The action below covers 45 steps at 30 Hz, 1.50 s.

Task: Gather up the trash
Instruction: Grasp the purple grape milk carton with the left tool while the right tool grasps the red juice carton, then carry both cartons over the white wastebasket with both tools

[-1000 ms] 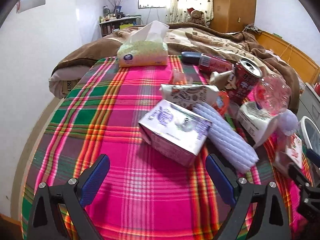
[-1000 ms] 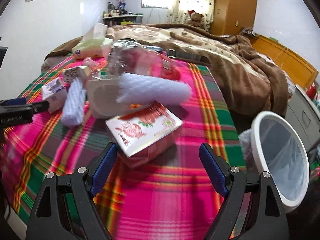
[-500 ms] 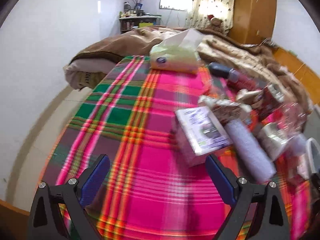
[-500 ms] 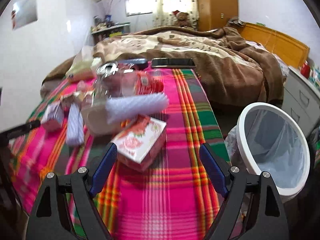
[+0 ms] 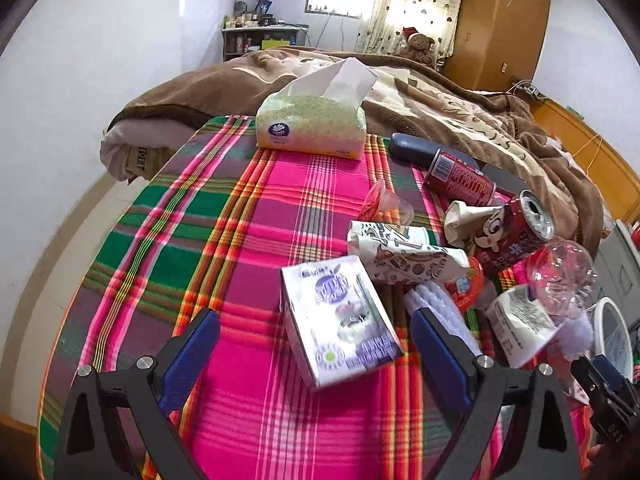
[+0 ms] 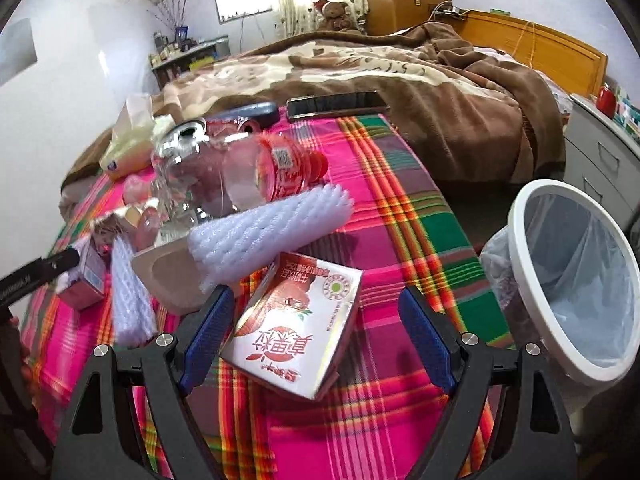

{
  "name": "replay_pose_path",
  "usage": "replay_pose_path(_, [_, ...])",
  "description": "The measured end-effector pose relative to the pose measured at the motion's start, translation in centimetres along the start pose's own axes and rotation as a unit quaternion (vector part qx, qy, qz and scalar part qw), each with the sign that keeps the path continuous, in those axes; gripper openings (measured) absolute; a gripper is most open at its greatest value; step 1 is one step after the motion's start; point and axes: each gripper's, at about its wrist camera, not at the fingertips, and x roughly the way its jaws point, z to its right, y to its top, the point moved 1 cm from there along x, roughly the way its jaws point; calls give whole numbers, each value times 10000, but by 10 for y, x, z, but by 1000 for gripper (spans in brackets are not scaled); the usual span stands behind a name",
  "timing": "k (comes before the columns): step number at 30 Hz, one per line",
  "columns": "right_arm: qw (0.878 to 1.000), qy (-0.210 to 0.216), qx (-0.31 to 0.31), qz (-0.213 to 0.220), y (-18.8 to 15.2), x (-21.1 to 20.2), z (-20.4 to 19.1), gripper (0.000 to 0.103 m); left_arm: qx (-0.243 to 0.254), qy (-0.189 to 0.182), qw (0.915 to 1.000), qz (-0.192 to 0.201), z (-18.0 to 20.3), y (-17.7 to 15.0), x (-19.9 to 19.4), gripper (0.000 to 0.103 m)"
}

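Trash, a white-purple milk carton point(image 5: 340, 320) and red-white strawberry carton point(image 6: 294, 324), lies between wide-open left claw point(image 5: 314, 346) and right claw point(image 6: 316, 328), seemingly untouched.

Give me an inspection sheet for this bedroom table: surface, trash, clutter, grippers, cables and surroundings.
Surface: plaid cloth covers the table.
Trash: purple carton, red carton, red can, clear bottle, two foam sleeves, crumpled wrappers, piled together.
Clutter: tissue pack and phone at the far edge.
Grippers: left gripper open around the purple carton; right gripper open around the red carton, neither touching.
Cables: wires near the headboard, away from the table.
Surroundings: lined bin beside the table, bed with brown blanket behind.
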Motion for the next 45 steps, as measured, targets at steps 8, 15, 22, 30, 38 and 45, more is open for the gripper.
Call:
replay_pose_path(8, [9991, -313, -276, 5, -4, -2, 1, 86, -175, 134, 9993, -300, -8, 1, 24, 97])
replay_pose_path(15, [9991, -375, -198, -88, -6, -1, 11, 85, -215, 89, 9988, -426, -12, -2, 33, 79])
replay_pose_path(22, [9992, -362, -117, -121, -9, 1, 16, 57, -152, 50, 9988, -470, -8, -1, 38, 65])
replay_pose_path(30, [9998, -200, -61, -77, -10, -2, 22, 57, -204, 80, 9990, -395, -9, 0, 36, 55])
replay_pose_path(38, [9999, -107, -30, 74, -11, -11, 30, 56, -82, 37, 9998, -203, 1, -7, 15, 55])
replay_pose_path(45, [9995, -58, 47, 292, -5, -25, 45, 56, 48, -133, 9999, 12, 21, -14, -18, 55])
